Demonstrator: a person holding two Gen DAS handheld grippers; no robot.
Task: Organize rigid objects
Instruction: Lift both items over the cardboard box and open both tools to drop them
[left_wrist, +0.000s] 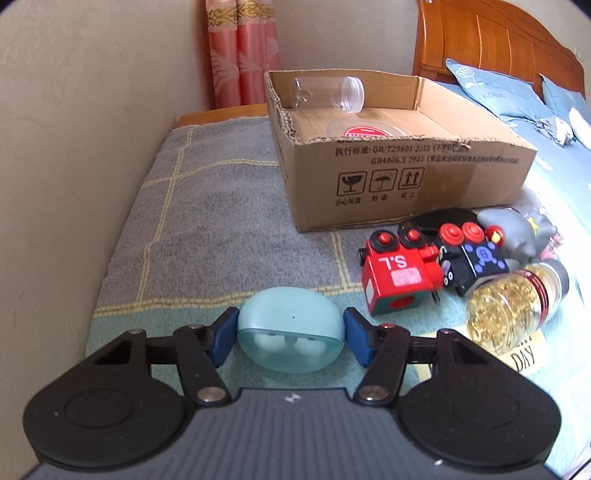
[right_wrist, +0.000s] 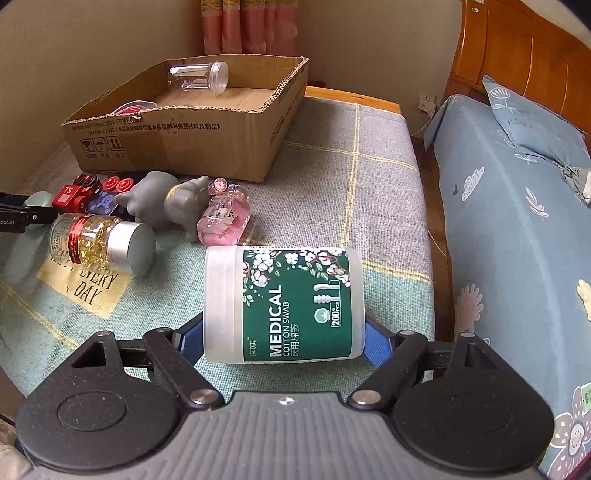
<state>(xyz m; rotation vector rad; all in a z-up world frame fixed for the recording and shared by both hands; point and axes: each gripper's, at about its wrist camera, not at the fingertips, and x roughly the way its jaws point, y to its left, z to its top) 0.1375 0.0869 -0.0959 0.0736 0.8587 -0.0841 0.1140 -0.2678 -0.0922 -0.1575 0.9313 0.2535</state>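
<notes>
My left gripper (left_wrist: 291, 334) is shut on a pale blue earbud case (left_wrist: 291, 328), its blue pads pressing both sides. My right gripper (right_wrist: 282, 341) is shut on a white cotton swab jar (right_wrist: 284, 304) with a green label, held on its side. An open cardboard box (left_wrist: 406, 173) stands at the back of the blanket; it also shows in the right wrist view (right_wrist: 177, 147). Inside it lie a clear plastic jar (left_wrist: 328, 94) and a red-lidded container (left_wrist: 364, 132).
On the blanket lie a red toy train (left_wrist: 399, 275), a black toy train (left_wrist: 472, 258), a jar of gold capsules (right_wrist: 96, 240), two grey figurines (right_wrist: 184, 208) and a pink bottle (right_wrist: 225, 219). A bed (right_wrist: 517, 221) is at right, a wall at left.
</notes>
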